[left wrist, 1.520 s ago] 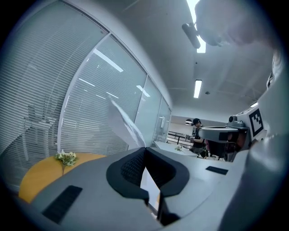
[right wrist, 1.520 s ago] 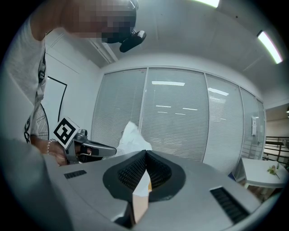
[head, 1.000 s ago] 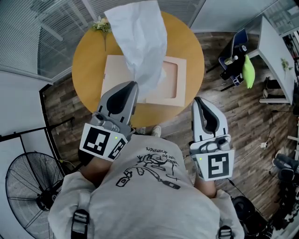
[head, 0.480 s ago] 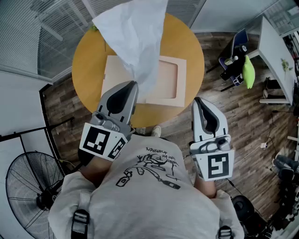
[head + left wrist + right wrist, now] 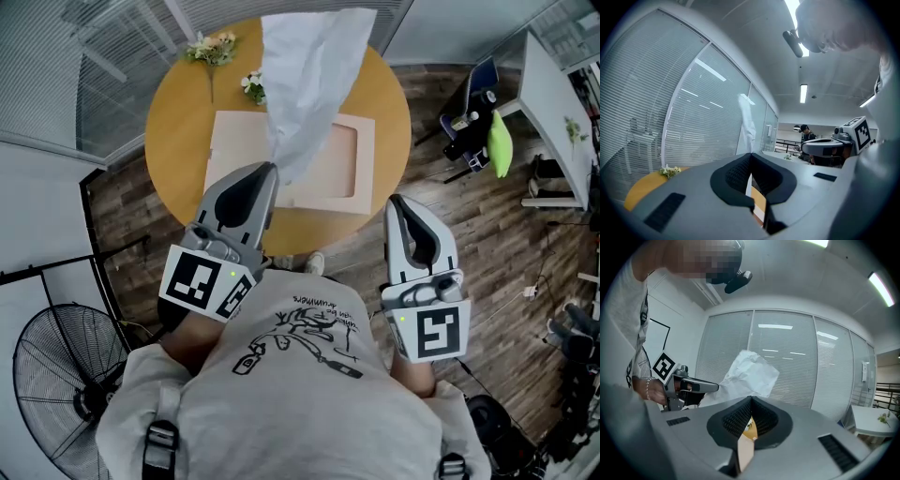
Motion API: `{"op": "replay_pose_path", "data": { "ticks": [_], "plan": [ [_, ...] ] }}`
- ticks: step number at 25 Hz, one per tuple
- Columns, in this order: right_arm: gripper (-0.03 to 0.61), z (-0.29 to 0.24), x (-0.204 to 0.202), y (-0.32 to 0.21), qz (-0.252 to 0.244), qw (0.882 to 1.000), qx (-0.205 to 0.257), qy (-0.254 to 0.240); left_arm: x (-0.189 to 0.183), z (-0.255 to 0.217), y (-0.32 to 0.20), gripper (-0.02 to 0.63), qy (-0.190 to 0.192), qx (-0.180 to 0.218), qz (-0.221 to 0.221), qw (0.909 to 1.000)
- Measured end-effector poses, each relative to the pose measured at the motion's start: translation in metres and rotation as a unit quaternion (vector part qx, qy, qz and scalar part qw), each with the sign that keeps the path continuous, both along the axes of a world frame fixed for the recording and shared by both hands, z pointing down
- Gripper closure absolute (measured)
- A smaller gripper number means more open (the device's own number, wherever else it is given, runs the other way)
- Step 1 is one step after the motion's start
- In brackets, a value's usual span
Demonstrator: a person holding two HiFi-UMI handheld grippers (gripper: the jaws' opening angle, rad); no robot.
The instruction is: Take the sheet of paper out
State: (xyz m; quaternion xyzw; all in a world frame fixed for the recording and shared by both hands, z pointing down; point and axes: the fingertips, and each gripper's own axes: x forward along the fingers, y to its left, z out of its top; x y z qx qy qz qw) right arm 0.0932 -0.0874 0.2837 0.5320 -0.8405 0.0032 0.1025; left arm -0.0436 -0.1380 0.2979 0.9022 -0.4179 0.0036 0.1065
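Note:
A crumpled white sheet of paper (image 5: 309,75) stands up over the round wooden table (image 5: 178,112), and its lower corner is pinched in my left gripper (image 5: 270,169), which is shut on it. Under it lies a flat beige box (image 5: 342,164) with a pinkish inset. In the left gripper view the sheet (image 5: 746,122) rises edge-on from the closed jaws. My right gripper (image 5: 398,200) hangs off the table's near right edge, shut with nothing in it. From the right gripper view the paper (image 5: 750,373) fans out above the left gripper (image 5: 717,386).
Small flower sprigs (image 5: 211,47) lie at the table's far side. A floor fan (image 5: 56,366) stands at lower left, a white desk (image 5: 553,103) and a green object (image 5: 499,145) at right. Glass walls with blinds run behind. A person (image 5: 806,136) stands far off.
The free upper part of the sheet has swung from left to right, uncovering the flowers on the far side of the table. Both grippers have stayed in place.

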Motion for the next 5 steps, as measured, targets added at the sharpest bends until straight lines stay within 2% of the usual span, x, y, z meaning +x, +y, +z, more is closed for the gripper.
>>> {"op": "replay_pose_path", "data": {
  "ticks": [5],
  "plan": [
    [0.572,0.0013,0.0008,-0.0004,0.001,1.0,0.0,0.002,0.001,0.0025,-0.0006,0.594,0.001,-0.002,0.002,1.0]
  ]
}}
